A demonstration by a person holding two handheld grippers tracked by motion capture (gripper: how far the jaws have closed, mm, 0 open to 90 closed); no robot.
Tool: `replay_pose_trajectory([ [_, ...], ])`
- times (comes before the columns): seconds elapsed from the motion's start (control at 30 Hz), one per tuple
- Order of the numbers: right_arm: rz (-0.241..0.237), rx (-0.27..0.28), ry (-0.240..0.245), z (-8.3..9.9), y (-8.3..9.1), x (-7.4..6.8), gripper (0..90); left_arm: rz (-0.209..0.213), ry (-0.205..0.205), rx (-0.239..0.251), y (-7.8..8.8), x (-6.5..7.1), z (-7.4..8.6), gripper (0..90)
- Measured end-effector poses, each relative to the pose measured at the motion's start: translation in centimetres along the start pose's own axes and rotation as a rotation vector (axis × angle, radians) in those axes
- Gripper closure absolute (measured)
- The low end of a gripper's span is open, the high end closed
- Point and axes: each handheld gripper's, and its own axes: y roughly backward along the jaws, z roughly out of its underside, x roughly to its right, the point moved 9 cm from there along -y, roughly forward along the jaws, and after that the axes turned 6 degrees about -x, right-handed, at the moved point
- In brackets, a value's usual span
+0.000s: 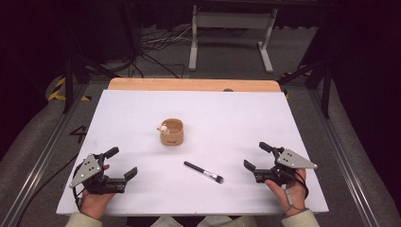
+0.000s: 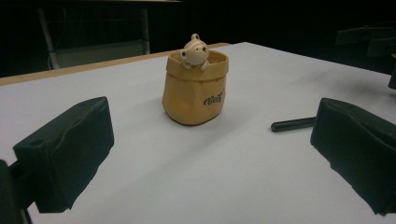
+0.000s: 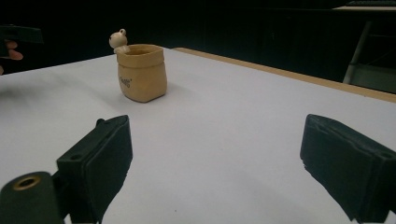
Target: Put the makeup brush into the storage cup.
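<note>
A white tabletop (image 1: 142, 109) carries two things. Near its middle stands a small tan pot (image 1: 172, 132) shaped like a sack, upright, with dark lettering on its side. A little pale animal figure (image 1: 163, 128) sits at the rim of the pot, on the side toward the left edge of the tabletop, with its head above the rim. The inside of the pot looks empty, but the views are too low or too far to be sure.

A black brush (image 1: 203, 172) lies flat on the tabletop, closer to the near edge than the pot and apart from it. Its long axis runs diagonally: the dark handle end points toward the far left corner, and the pale bristle end points toward the near right corner.

The left tool (image 1: 122, 164) rests near the near left corner, held by a hand (image 1: 94, 201), and its jaws stand wide apart with nothing between them. The right tool (image 1: 257, 156) rests near the near right corner, held by the other hand (image 1: 289, 191), and its jaws are also spread wide and hold nothing. Both tools are well apart from the pot and the brush.
</note>
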Motion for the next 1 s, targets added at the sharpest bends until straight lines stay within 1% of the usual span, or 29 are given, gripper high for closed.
replay_pose_trajectory([
  [0.13, -0.001, -0.003, -0.003, 0.1, 0.0, 0.0, 9.7, 0.004, -0.002, -0.008, -0.1, 0.1, -0.1, 0.0],
  [0.23, -0.002, -0.001, 0.0, 0.0, 0.0, 0.0, 9.7, -0.005, -0.027, -0.011, -0.1, 0.3, -0.4, 0.0],
  [0.3, 0.002, -0.003, 0.006, 0.0, 0.0, 0.1, 9.7, -0.002, -0.033, -0.013, 0.0, 0.4, -0.5, 0.0],
  [0.43, 0.007, 0.008, 0.003, -0.2, 0.1, 0.2, 9.0, 0.013, -0.029, -0.017, -0.1, 0.6, -0.7, 0.0],
  [0.47, 0.008, 0.009, 0.004, -0.2, 0.1, 0.2, 8.9, 0.015, -0.022, -0.02, -0.2, 0.7, -0.9, 0.0],
  [0.5, 0.009, 0.009, 0.001, -0.2, 0.2, 0.2, 8.9, 0.022, -0.019, -0.031, -0.3, 0.8, -1.0, 0.0],
  [0.57, 0.01, 0.008, 0.001, -0.2, 0.2, 0.3, 8.9, 0.039, -0.037, -0.04, -0.6, 1.4, -1.4, 0.1],
  [0.6, 0.011, 0.007, 0.001, -0.2, 0.3, 0.4, 8.9, 0.053, -0.041, -0.045, -0.9, 1.8, -1.6, 0.2],
  [0.63, 0.014, 0.007, 0.003, -0.1, 0.3, 0.4, 8.9, 0.071, -0.055, -0.054, -1.2, 2.2, -1.9, 0.2],
  [0.7, 0.017, 0.007, -0.001, -0.1, 0.5, 0.5, 8.9, 0.095, -0.058, -0.054, -1.8, 2.8, -2.3, 0.1],
  [0.77, 0.023, 0.007, -0.006, 0.0, 0.7, 0.6, 8.9, 0.119, -0.064, -0.065, -2.3, 3.2, -2.7, 0.1],
  [0.83, 0.025, 0.008, -0.013, 0.1, 1.0, 0.7, 8.9, 0.146, -0.071, -0.067, -3.1, 3.8, -3.3, 0.0],
  [0.87, 0.029, 0.009, -0.014, 0.1, 1.1, 0.7, 8.9, 0.152, -0.082, -0.068, -3.5, 4.0, -3.5, 0.0],
  [0.9, 0.029, 0.009, -0.014, 0.1, 1.1, 0.7, 8.9, 0.152, -0.082, -0.068, -3.5, 4.0, -3.5, 0.0],
  [0.97, 0.032, 0.011, -0.019, 0.2, 1.3, 0.8, 8.9, 0.17, -0.091, -0.07, -4.2, 4.5, -4.0, 0.0],
  [1.0, 0.034, 0.011, -0.021, 0.2, 1.4, 0.8, 8.9, 0.179, -0.101, -0.072, -4.5, 4.7, -4.1, 0.0],
])
